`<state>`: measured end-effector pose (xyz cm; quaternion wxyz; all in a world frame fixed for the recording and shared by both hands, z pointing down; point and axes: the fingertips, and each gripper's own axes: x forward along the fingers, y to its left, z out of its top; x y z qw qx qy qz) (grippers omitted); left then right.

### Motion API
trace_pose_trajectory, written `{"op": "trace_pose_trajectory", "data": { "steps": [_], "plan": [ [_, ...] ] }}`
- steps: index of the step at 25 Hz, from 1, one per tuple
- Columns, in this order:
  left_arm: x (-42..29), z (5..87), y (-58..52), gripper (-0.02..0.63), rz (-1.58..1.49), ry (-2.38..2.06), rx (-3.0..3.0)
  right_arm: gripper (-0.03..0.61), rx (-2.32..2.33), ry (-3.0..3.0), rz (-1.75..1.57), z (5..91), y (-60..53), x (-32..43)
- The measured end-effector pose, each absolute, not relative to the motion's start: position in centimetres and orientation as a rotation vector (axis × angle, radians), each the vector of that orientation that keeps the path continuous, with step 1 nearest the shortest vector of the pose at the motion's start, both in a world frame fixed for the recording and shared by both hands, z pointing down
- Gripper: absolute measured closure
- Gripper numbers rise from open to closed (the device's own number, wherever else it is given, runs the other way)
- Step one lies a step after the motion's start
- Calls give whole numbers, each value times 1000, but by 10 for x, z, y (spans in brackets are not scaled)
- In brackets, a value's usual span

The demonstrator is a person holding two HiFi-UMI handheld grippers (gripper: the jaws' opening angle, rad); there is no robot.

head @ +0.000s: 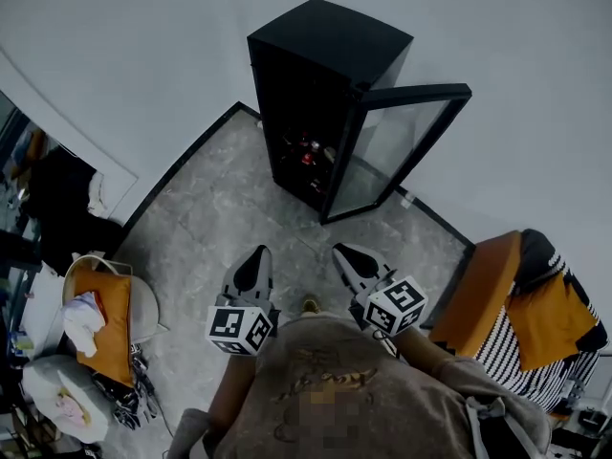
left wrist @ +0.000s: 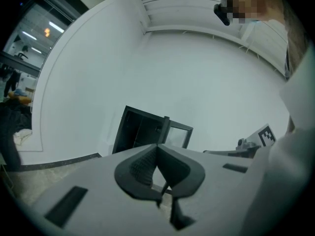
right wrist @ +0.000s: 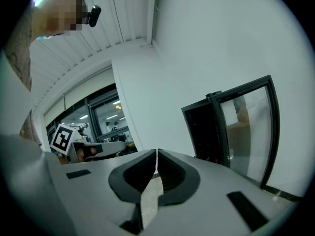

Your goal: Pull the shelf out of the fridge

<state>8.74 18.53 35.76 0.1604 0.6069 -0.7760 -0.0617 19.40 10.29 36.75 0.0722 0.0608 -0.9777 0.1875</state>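
Both sets of fingers are pressed together with nothing between them. The left gripper (left wrist: 157, 149) has its dark pads touching at the tips, and the right gripper (right wrist: 156, 154) looks the same, shut and empty. In the head view the left gripper (head: 256, 256) and right gripper (head: 346, 254) sit side by side just in front of the person's chest, both aimed forward at the fridge (head: 316, 75) and well apart from it, so neither one touches anything.

The fridge is a tall black unit standing against the white wall (head: 143, 27). Its glass door (head: 392, 146) is swung wide open to the right. The shelf is somewhere in that dark interior and I honestly can't pick it out; all I get is a few small red things (head: 308, 153) in there.

The floor (head: 220, 208) is grey marble-look tile. An orange chair (head: 488, 295) stands at the right, and another seat with an orange cushion (head: 110, 314) is at the left.
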Motion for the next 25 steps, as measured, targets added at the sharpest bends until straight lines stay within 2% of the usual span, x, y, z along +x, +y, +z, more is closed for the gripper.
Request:
{"op": "trace_pose_trajectory", "data": {
  "steps": [14, 25],
  "plan": [
    [45, 366, 135, 614, -196, -2167, 1796, 555, 239, -2932, 603, 382, 60, 148],
    [-30, 370, 65, 614, -204, -1995, 1972, 555, 354, -2920, 707, 395, 16, 69]
  ]
}}
